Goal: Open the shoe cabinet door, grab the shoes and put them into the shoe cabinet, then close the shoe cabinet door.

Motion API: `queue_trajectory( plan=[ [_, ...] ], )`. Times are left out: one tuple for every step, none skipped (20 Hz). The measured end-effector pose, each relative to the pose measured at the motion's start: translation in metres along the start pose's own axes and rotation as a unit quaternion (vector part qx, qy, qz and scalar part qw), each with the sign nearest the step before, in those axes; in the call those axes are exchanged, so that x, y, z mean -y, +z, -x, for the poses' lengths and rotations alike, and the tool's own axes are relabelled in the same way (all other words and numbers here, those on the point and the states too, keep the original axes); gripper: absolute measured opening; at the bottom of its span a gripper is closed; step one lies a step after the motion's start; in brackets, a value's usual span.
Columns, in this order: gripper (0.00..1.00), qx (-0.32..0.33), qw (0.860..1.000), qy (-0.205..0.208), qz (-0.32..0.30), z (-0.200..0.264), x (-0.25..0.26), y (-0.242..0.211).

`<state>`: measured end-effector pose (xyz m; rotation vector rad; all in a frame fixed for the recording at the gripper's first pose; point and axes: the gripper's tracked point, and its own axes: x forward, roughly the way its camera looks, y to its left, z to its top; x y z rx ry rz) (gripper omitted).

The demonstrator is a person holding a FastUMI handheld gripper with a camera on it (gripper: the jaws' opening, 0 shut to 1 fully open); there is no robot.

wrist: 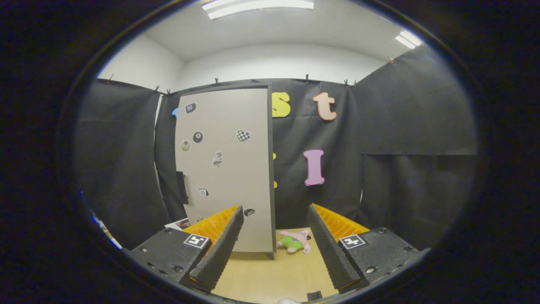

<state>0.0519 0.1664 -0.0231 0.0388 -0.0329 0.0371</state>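
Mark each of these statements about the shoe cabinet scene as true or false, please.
1. The gripper has its fingers open with nothing between them. True.
2. The cabinet door carries several small stickers. True.
3. The plush toy is clamped between the fingers. False: it lies on the wooden surface beyond them, beside the cabinet's lower corner.
4. The cabinet lies flat on its side. False: it stands upright.
5. The door handle is on the edge near the toy. False: it is on the far edge.
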Motion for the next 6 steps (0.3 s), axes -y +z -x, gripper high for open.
queue_trajectory(
  plan=[
    [0.97, 0.002, 1.0, 0.0, 0.0, 0.0004, 0.0, 0.001],
    [0.98, 0.001, 1.0, -0.001, 0.0, 0.0002, 0.0001, 0.0007],
    [0.97, 0.002, 1.0, -0.001, -0.001, 0.001, -0.0003, 0.001],
    [0.97, 0.002, 1.0, -0.001, -0.001, 0.0005, -0.0003, 0.0013],
    [0.97, 0.002, 1.0, -0.001, -0.002, 0.0009, -0.0005, 0.0018],
    [0.97, 0.002, 1.0, 0.0, -0.002, 0.0012, -0.0011, 0.002]
  ],
)
